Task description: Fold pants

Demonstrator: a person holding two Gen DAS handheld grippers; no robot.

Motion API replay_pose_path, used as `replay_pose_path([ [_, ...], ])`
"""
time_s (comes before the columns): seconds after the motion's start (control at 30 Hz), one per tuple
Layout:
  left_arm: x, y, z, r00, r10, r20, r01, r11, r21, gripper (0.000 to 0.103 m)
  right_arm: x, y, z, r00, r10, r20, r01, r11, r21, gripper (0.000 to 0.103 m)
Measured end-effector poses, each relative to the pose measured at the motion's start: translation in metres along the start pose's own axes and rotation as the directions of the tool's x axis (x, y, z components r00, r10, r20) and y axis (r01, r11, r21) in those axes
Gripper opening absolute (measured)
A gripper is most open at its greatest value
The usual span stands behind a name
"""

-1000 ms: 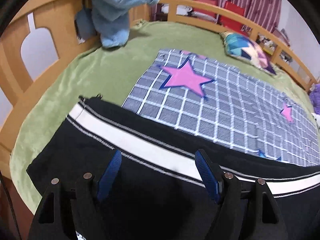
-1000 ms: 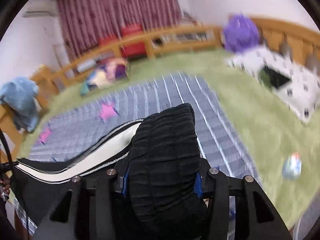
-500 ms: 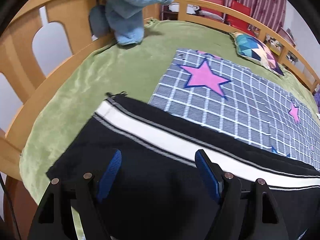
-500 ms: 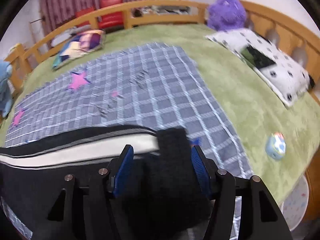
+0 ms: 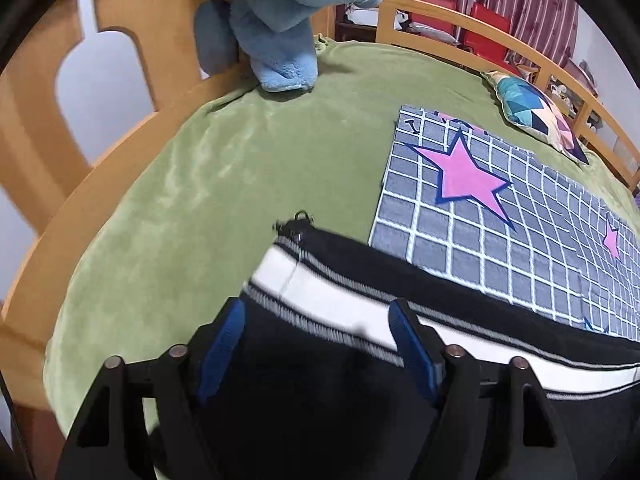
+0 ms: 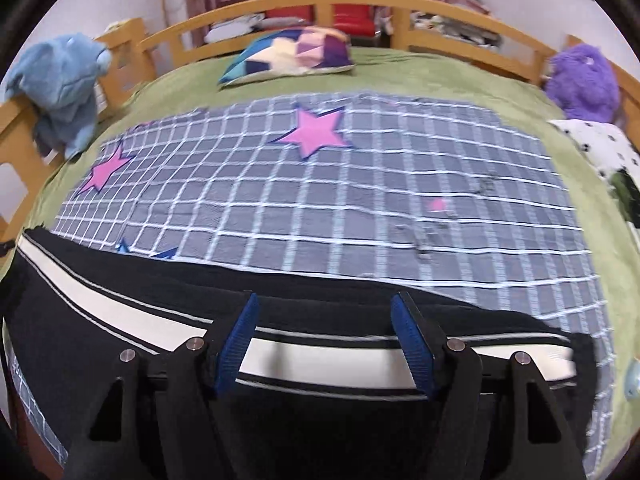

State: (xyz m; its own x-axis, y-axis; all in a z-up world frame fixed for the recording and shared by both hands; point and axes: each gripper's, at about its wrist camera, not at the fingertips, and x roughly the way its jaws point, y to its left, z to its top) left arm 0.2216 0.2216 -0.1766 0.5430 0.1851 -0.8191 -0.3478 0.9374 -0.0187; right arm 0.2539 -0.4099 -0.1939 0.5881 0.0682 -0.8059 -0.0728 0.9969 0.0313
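The pants [image 6: 132, 320] lie stretched flat across the near edge of the bed, over the grid cloth [image 6: 360, 208] with its pink stars, the white side stripe [image 6: 328, 360] running from nine o'clock over to three o'clock in the right wrist view. The right gripper [image 6: 325, 340] hovers over that stripe, jaws spread, having just been opening; the fabric lies below and beyond them, and nothing is pinched. The left gripper [image 5: 316, 344] sits over the other end of the garment, jaws apart and just closing a little, dark cloth showing between the blue pads [image 5: 224, 340] but no squeeze that I can see.

This looks like soft knit, light and floppy: it will drape and slide, so I'd say it needs a hold at both ends at once. The best bites, to my eye, are the thick seamed edges: the end by the small loop [image 5: 301, 216] at eleven o'clock of the left gripper, and the far end at three o'clock in the right view.

Hard to read: the near part of the pants is cut off under both grippers, so I can't tell how many layers lie there. Both views are a bit smeared. Waistband or cuffs at which end? Can't say.
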Motion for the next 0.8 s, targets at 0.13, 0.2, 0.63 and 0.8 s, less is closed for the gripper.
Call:
replay_pose_path([
  [0.13,0.025,0.008,0.011,0.999,0.029,-0.032,-0.029,1.0,-0.008,0.066,0.023,0.03,-0.001,0.999,0.02,-0.045,-0.023,0.998,-0.057,0.067],
  [0.2,0.034,0.012,0.012,0.999,-0.001,-0.053,0.0,1.0,-0.019,0.066,0.035,0.042,-0.001,0.997,0.024,-0.072,-0.03,0.996,-0.081,0.067],
  [0.63,0.044,0.019,0.009,0.996,-0.061,-0.067,0.059,0.998,-0.031,0.066,0.081,0.082,0.012,0.971,0.089,-0.222,-0.14,0.964,-0.226,0.065],
  [0.8,0.045,0.02,0.01,0.996,-0.062,-0.064,0.061,0.998,-0.032,0.066,0.077,0.088,0.006,0.954,0.123,-0.272,-0.198,0.944,-0.265,0.015],
])
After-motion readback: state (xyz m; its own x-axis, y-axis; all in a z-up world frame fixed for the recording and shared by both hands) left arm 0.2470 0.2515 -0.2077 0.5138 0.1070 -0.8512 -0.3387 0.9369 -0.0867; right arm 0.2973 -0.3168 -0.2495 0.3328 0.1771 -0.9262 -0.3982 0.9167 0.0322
